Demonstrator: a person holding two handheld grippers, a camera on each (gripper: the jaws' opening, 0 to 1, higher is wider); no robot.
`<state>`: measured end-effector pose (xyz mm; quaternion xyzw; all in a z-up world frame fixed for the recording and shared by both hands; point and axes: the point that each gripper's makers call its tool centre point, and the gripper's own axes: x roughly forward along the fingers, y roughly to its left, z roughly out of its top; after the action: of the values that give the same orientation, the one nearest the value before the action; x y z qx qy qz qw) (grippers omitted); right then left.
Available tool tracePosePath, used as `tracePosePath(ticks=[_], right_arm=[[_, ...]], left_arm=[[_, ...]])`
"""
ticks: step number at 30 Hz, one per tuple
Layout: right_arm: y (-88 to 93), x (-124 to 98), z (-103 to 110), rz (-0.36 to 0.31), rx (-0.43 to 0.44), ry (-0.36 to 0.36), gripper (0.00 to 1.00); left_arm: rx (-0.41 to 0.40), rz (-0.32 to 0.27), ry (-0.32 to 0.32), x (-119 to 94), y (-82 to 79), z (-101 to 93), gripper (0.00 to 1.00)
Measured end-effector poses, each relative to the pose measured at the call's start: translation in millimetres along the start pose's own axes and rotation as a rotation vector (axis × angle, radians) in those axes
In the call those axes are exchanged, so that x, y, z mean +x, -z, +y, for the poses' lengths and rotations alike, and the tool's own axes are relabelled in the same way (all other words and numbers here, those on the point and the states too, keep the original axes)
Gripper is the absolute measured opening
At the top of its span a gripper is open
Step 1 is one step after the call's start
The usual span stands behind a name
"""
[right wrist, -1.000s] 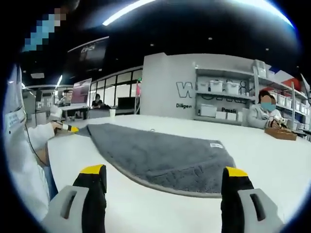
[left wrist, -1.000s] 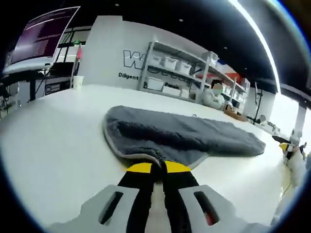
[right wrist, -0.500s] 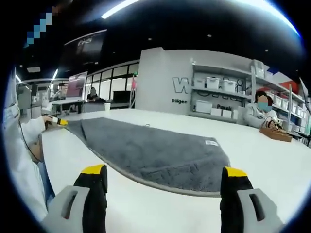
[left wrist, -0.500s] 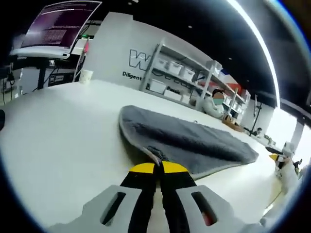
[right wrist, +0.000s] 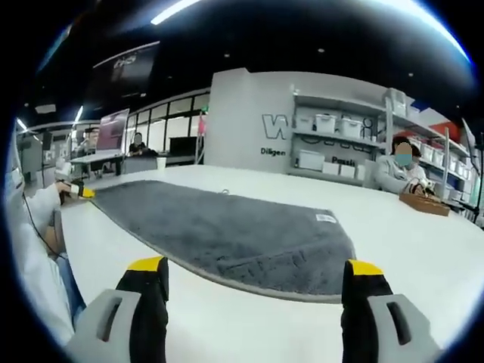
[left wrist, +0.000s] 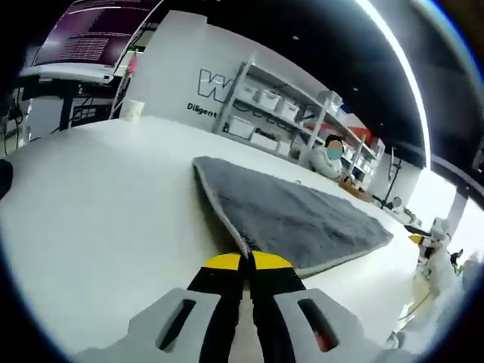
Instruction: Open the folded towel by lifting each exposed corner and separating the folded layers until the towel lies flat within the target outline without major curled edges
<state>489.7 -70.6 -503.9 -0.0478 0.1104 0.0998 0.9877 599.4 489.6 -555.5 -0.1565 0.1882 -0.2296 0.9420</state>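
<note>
Pinching the towel (left wrist: 295, 215) corner, my left hand-held gripper (left wrist: 247, 261) is clamped; cloth spreads toward 1 o'clock across the tabletop (left wrist: 91, 204). Right gripper view: right hand-held gripper (right wrist: 253, 276) gapes empty, towel near 12. Next, I judge: flatten that corner.

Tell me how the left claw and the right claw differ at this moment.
The left claw has its jaws pressed together, pinching a corner of the gray towel; the right claw has its jaws spread wide and holds nothing. The left claw touches the towel's edge, while the right claw sits short of the towel's near edge, apart from it. Both have yellow-tipped black jaws on gray bodies, and both are over the white table.
</note>
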Motion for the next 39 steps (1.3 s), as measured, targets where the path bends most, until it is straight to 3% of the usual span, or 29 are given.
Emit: tracePosePath(ticks=[10,15,18,22,30,33,39], right_arm=[[0.1,-1.7,2.0,0.020,0.000,0.016,0.94],[2.8,-3.0,-6.0,0.037,0.001,0.044,0.94],[5.3,-0.3,-10.9,0.049,0.001,0.050,0.94],[10.5,7.4,-13.7,0.074,-0.006,0.043,0.95],[17.5,25.3,-14.8,0.111,-0.019,-0.001,0.98],[20.5,32.6,-14.6,0.128,-0.017,-0.019,0.99],[28.4,45.5,-15.7,0.166,-0.013,-0.047,0.99]], left_arm=[[-0.008,-0.002,0.020,-10.1,-0.7,0.2,0.05],[0.017,-0.032,-0.031,-22.1,-9.7,12.4,0.19],[0.084,-0.051,-0.032,-28.1,-17.1,12.9,0.26],[0.125,-0.070,0.025,-32.6,-26.0,1.3,0.32],[0.208,-0.099,0.133,-30.2,-35.1,-28.4,0.57],[0.191,-0.093,0.153,-25.9,-33.0,-33.1,0.73],[0.178,-0.076,0.173,-23.7,-27.0,-35.5,0.84]])
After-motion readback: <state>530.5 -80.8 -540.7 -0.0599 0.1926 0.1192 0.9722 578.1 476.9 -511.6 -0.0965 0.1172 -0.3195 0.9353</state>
